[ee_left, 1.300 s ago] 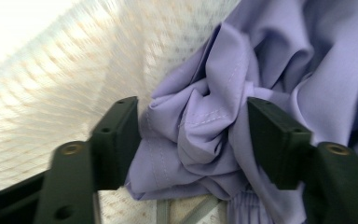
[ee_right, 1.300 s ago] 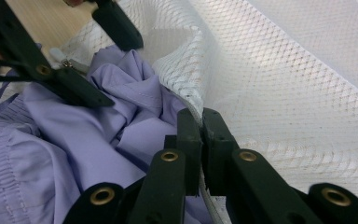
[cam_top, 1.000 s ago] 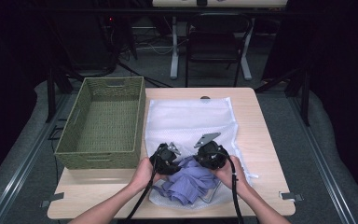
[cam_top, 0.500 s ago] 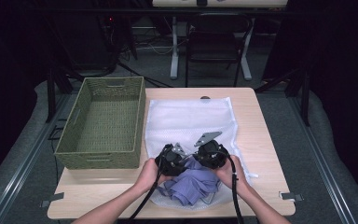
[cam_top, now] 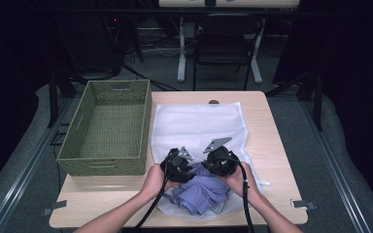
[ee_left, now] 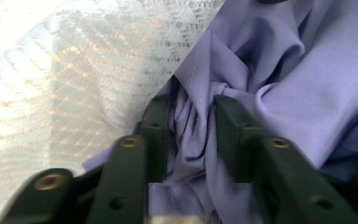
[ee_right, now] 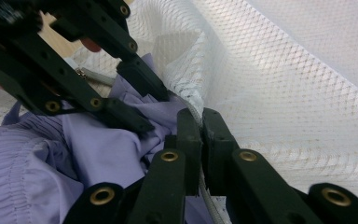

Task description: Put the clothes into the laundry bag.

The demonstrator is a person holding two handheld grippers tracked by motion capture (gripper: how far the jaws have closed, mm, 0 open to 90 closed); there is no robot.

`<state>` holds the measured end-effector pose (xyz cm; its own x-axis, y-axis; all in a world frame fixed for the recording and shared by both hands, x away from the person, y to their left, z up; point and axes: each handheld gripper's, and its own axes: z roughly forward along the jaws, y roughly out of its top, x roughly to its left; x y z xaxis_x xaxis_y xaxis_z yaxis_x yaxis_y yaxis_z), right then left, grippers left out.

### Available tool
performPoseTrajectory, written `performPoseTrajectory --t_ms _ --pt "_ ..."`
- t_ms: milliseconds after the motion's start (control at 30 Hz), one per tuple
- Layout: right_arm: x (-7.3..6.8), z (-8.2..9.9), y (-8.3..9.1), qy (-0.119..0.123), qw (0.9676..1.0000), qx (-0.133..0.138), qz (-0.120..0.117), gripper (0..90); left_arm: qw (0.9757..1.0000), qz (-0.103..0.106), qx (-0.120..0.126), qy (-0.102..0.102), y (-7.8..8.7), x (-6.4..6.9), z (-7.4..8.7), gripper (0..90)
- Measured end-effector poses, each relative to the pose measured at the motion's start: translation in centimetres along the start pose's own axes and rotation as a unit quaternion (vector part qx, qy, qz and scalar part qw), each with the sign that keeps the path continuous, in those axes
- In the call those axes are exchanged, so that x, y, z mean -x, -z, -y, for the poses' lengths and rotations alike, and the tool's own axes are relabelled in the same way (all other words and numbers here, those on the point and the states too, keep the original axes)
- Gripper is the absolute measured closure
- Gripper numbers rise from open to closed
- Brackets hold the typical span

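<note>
Two grippers low over the near edge of the desk [cam_top: 267, 145], close together above a white mesh bag [cam_top: 199, 124] spread flat from the middle of the desk toward the near edge; lavender garment [cam_top: 201, 189] bunched at the bag's near end, partly on the mesh, just short of the near edge of the desk.

Left gripper [ee_left: 193, 116] held in the left hand [cam_top: 153, 179], jaws just now opening, standing a moderate way apart with a twisted fold of the lavender garment [ee_left: 279, 79] between them; cloth lying against both inner faces, pressure not clear; mesh bag [ee_left: 65, 79] to the left of that fold in the left gripper view.

Right gripper [ee_right: 201, 126] held in the right hand [cam_top: 238, 179], jaws closed tight on the corded rim of the mesh bag [ee_right: 284, 88], mesh lifted into a fold above them; lavender garment [ee_right: 98, 149] just beside those jaws, with the left gripper's jaws reaching into it from the upper left of the right gripper view.

Green woven basket [cam_top: 104, 128] along the left edge of the desk, touching the bag's left border or nearly so; dark round plug [cam_top: 214, 102] at the far edge of the desk, just beyond the bag; chair [cam_top: 223, 43] on the floor past the far edge.
</note>
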<state>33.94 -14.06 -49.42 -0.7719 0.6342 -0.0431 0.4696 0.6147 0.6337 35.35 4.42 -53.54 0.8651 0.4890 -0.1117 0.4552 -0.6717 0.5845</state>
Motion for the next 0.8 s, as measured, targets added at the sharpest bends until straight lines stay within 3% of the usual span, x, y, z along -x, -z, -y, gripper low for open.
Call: performPoseTrajectory --t_ms 100,233,433,600,700,800 --pt "0.1 0.1 0.0 -0.004 1.0 -0.001 0.0 87.3 1.0 -0.003 -0.001 -0.001 0.9 -0.1 0.0 50.4" --pt "0.2 0.2 0.0 -0.002 1.0 -0.002 0.0 87.3 0.9998 -0.003 0.019 0.001 2.7 0.1 0.2 34.1" --pt "0.3 0.2 0.2 -0.006 1.0 0.0 0.001 87.3 0.999 0.025 0.032 -0.018 4.2 1.8 0.3 17.9" --pt "0.3 0.3 0.1 -0.006 1.0 -0.001 0.002 87.3 0.9968 0.052 0.02 -0.058 3.0 3.8 0.2 17.2" --pt "0.3 0.2 0.0 -0.007 1.0 -0.002 0.003 87.3 0.9955 0.061 -0.002 -0.072 1.5 4.6 0.2 21.0" --pt "0.2 0.2 -0.1 -0.007 1.0 -0.004 0.002 87.3 0.9956 0.05 -0.012 -0.078 0.2 4.7 0.1 30.9"
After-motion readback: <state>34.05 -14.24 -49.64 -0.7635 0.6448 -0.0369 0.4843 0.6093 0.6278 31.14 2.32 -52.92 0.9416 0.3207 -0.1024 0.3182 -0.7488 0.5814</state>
